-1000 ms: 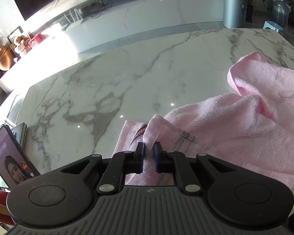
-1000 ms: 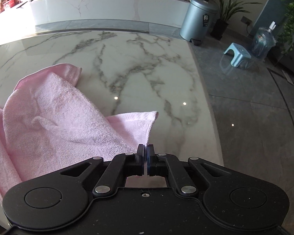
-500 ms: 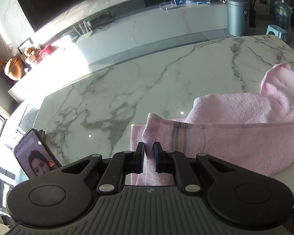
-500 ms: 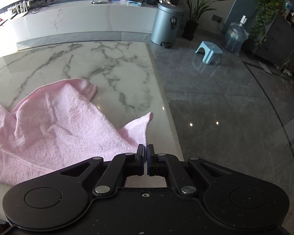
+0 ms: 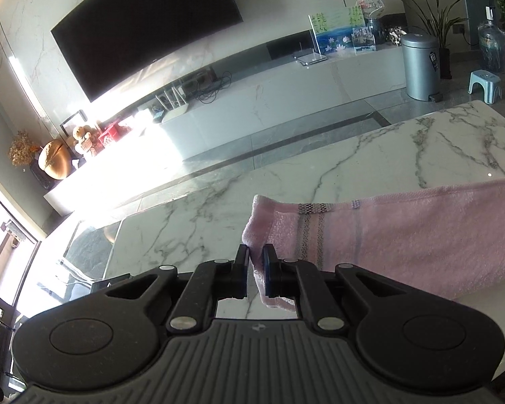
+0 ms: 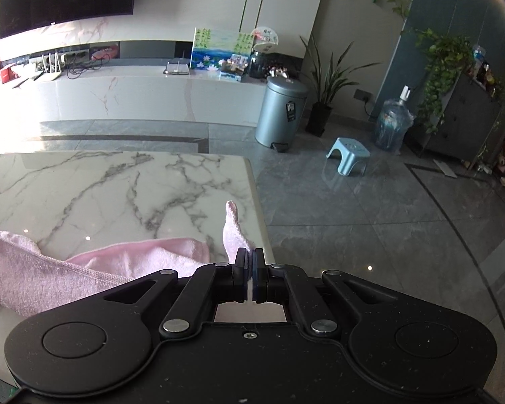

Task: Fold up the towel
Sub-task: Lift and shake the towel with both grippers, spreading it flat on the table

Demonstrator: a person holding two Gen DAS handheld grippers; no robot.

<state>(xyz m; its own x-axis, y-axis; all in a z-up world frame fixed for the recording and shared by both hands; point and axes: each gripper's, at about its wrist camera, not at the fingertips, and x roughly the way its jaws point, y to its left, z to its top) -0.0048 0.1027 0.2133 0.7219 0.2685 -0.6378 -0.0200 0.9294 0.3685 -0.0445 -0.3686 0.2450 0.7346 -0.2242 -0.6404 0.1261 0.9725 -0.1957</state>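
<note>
A pink towel (image 5: pixel 404 235) with a grey striped band hangs stretched between my two grippers above the marble table (image 5: pixel 353 155). My left gripper (image 5: pixel 256 256) is shut on the towel's left corner, which sticks up past the fingers. My right gripper (image 6: pixel 250 257) is shut on the towel's other corner (image 6: pixel 232 225), whose tip pokes up past the fingers. In the right wrist view the rest of the towel (image 6: pixel 50 276) trails off to the left, low over the table (image 6: pixel 118 188).
The table's right edge (image 6: pixel 257 208) drops to a grey tiled floor. Beyond stand a metal bin (image 6: pixel 279 111), a blue stool (image 6: pixel 348 155), a water bottle (image 6: pixel 394 124), potted plants and a long white TV cabinet (image 5: pixel 252 101).
Both grippers have lifted and tilted up, raising the towel's edge off the table and pulling it taut between them. The views now show the room beyond the table.
</note>
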